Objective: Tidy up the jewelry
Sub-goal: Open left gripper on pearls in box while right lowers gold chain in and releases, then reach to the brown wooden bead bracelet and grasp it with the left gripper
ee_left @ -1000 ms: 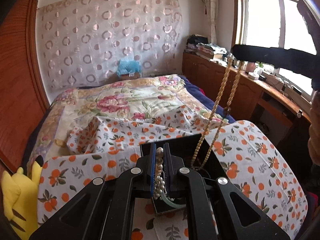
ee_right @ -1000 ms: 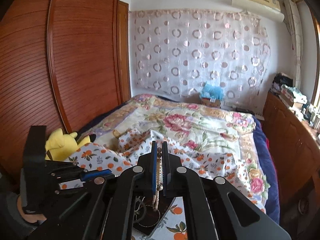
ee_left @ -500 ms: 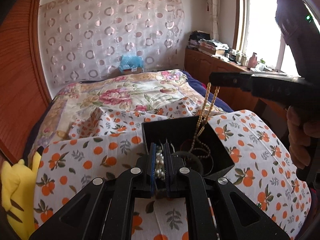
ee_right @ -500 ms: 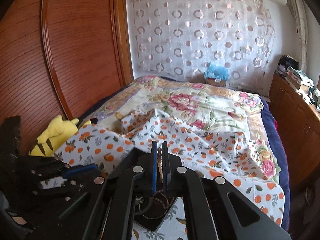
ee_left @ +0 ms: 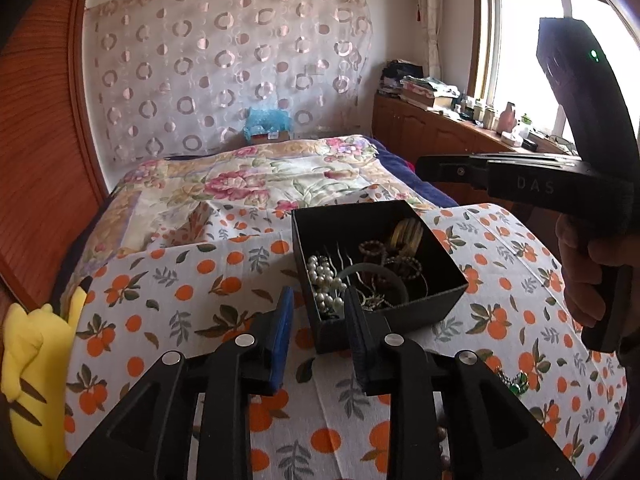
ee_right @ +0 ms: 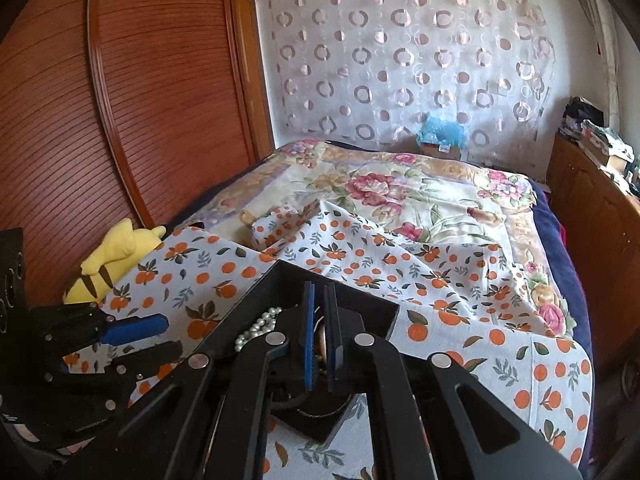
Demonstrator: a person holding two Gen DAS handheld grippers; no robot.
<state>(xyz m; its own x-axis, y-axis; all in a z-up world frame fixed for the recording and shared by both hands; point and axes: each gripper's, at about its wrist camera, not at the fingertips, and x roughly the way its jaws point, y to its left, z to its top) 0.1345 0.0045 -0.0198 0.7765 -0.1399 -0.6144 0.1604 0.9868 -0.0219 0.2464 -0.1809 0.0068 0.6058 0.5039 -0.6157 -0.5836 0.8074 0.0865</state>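
Note:
A black open box (ee_left: 442, 304) sits on an orange-print cloth (ee_left: 192, 280). It holds a white pearl strand (ee_left: 326, 282), a green bangle (ee_left: 374, 270), dark bead bracelets (ee_left: 404, 266) and a gold beaded necklace (ee_left: 406, 234). My left gripper (ee_left: 318, 308) is open and empty, just in front of the box's near-left corner. My right gripper (ee_right: 319, 308) hovers over the box (ee_right: 360, 304), jaws nearly together with a small gap and nothing between them. It shows in the left wrist view (ee_left: 500, 174) above the box's right side. The pearls also show in the right wrist view (ee_right: 256, 326).
A small green trinket (ee_left: 512, 380) and dark beads (ee_left: 442, 440) lie on the cloth near me. A yellow plush toy (ee_left: 28, 380) lies at the left edge. A floral quilt (ee_left: 256, 184) covers the bed behind. Wooden cabinets (ee_left: 436, 136) line the right wall.
My left gripper let the pearl strand drop into the box, opened and pulled back. My right gripper lowered the gold necklace into the box and released it.

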